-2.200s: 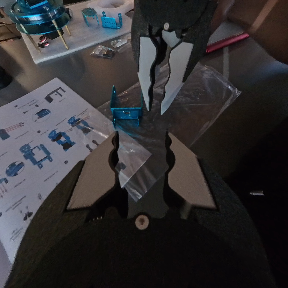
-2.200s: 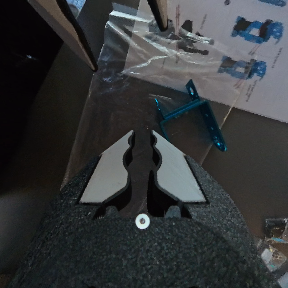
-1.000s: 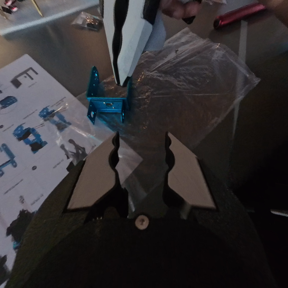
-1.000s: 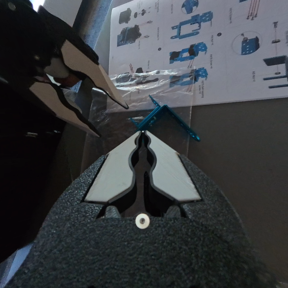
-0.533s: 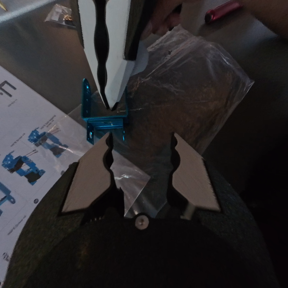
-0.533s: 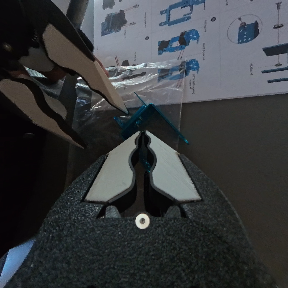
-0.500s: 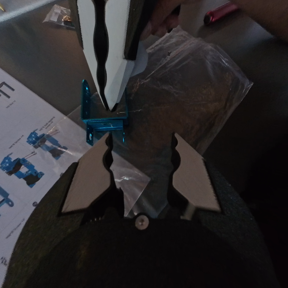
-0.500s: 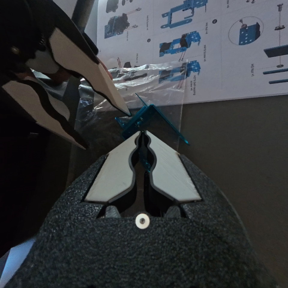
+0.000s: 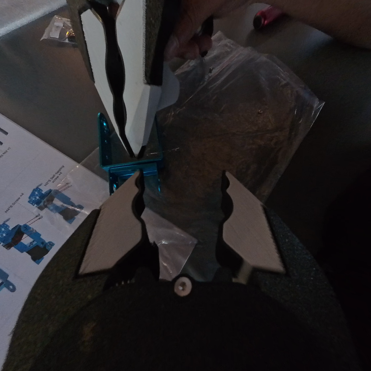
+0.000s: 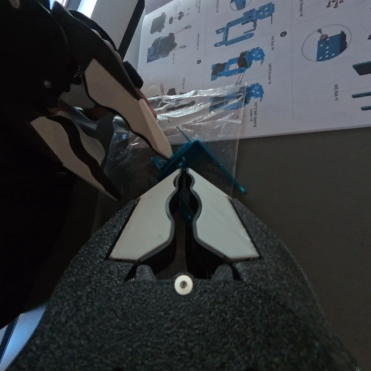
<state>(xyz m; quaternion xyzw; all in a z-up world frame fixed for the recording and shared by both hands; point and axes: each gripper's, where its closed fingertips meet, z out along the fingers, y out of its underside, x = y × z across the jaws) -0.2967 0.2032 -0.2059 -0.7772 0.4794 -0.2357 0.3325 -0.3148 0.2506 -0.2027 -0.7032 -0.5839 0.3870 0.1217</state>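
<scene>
The right gripper [image 10: 183,170] pinches the little blue bracket [image 10: 188,152] over the clear plastic bag [image 9: 230,130], and the left gripper [image 9: 181,174], fingers spread wide, sits just beside it.

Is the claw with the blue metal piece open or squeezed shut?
Shut. The right hand-held gripper has its fingertips pinched together on the blue bracket, with no gap at the tips. The left hand-held gripper is spread open.

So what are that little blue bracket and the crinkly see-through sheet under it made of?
The blue bracket looks like thin metal with a glossy coloured finish, possibly anodised: sharp folds, punched holes and bright glints along its edges. The right gripper is shut on it. The clear bag seems to be thin plastic film: it wrinkles, shines in streaks, and the dark table shows through.
</scene>
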